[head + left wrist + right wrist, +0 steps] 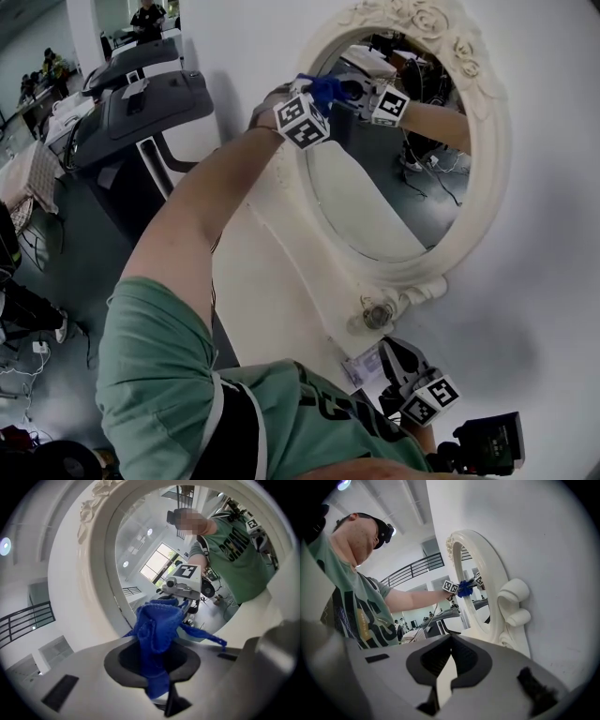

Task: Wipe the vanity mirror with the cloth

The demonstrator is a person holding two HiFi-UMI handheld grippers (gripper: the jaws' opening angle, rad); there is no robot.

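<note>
The blue cloth (325, 87) is bunched in the left gripper (336, 96), whose jaws are clamped on it. It sits against the upper left of the vanity mirror (375, 202), just inside its ornate frame (492, 141), probably so that the soft wad rather than the jaws meets the glass. The right gripper (401, 356) hangs below the frame with its jaws closed on nothing, seemingly kept clear. Only the left gripper view shows the cloth's loose tail. Only the right gripper view shows the mirror edge-on against the wall (543, 550).
</note>
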